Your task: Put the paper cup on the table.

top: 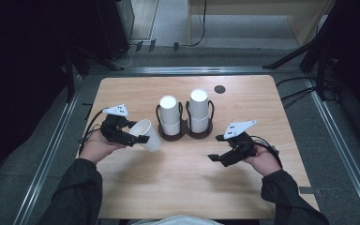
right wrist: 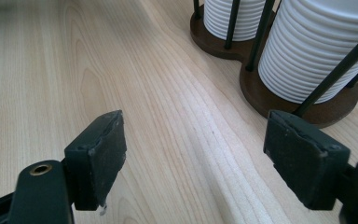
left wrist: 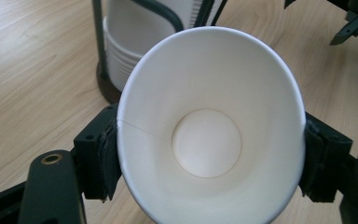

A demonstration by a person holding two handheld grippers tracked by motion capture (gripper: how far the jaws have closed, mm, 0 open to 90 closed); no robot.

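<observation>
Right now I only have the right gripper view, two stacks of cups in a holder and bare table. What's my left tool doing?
Observer: The left tool is shut on a single white paper cup, left of the holder.
Operator: Is the cup upright?
Observer: No, it's tilted on its side, mouth facing the left gripper's camera; the inside looks empty.
Operator: And my right tool from above?
Observer: The right tool is open, right of the holder, with nothing between its jaws.
</observation>
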